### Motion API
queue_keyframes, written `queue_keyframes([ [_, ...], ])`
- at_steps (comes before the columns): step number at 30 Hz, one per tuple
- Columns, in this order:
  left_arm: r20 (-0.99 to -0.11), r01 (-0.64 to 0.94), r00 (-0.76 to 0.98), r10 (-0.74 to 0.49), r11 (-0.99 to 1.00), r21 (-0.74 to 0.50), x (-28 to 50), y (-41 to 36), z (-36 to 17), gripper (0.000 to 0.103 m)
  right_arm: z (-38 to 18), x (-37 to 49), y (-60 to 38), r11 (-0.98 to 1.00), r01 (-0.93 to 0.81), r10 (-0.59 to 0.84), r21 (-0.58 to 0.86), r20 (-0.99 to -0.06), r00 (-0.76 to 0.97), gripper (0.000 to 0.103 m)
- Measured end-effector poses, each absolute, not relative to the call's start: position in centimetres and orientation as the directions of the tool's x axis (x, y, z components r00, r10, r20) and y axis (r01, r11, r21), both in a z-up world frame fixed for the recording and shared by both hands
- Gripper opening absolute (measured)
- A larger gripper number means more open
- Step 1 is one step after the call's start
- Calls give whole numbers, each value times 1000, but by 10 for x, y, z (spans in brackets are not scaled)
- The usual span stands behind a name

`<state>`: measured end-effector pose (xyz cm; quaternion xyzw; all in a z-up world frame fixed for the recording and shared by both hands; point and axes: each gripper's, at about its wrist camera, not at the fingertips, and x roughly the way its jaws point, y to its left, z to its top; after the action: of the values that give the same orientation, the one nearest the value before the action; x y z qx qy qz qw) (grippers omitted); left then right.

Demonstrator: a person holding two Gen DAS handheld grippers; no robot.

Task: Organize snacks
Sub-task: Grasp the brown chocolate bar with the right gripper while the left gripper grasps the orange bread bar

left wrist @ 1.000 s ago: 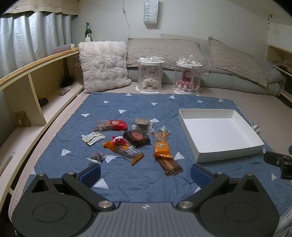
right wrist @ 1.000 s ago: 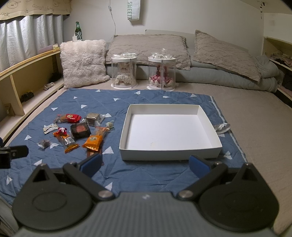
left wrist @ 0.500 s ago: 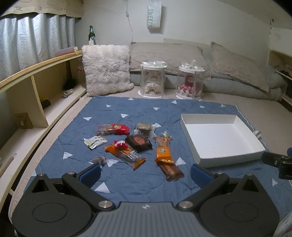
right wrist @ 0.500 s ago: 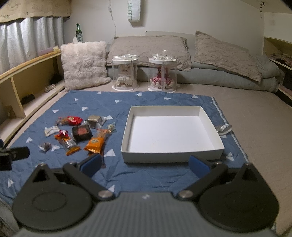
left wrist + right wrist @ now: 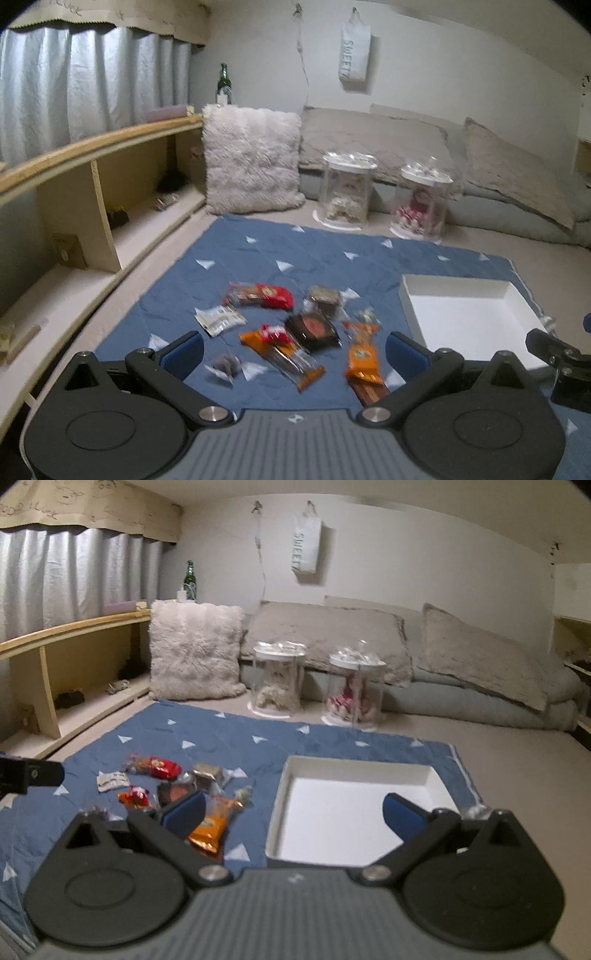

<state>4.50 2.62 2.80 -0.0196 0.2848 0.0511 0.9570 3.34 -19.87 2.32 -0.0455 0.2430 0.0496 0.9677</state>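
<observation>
Nothing is gripped yet: left gripper (image 5: 293, 349) and right gripper (image 5: 293, 812) wide open; snacks (image 5: 310, 328) must be reached, then boxed (image 5: 465, 314).

Both cameras now sit lower and closer to the blue mat (image 5: 258, 254) than one second ago, and both pictures are more blurred. In the left wrist view the snacks (image 5: 295, 336) lie lower in the picture and reach down between the fingers of the left gripper (image 5: 293, 350); the brown bar (image 5: 369, 393) is now partly hidden behind the gripper body. The white box (image 5: 461, 284) moves to the right edge there. In the right wrist view the right gripper (image 5: 293, 812) now covers part of the snacks: its left finger (image 5: 183, 814) stands in front of the orange packet (image 5: 210, 829), and the near wall of the white box (image 5: 354, 768) is hidden by the gripper.
</observation>
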Motion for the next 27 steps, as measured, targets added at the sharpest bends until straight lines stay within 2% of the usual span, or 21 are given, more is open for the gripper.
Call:
queue_keyframes([
  [7,-542,-153,829,140,988,20,75,32,33,103,24,69,-184,986,-168,138,-19,-485,863,103],
  [17,-581,-266,784,219,964,5,139,50,20,103,-1,129,-161,965,-261,202,-36,-535,820,103],
  [23,-671,-253,713,203,967,23,185,53,-12,103,-24,152,-147,958,-288,227,-20,-563,795,103],
  [27,-753,-261,634,180,965,11,210,59,-41,103,-47,167,-138,948,-319,245,-4,-630,737,103],
])
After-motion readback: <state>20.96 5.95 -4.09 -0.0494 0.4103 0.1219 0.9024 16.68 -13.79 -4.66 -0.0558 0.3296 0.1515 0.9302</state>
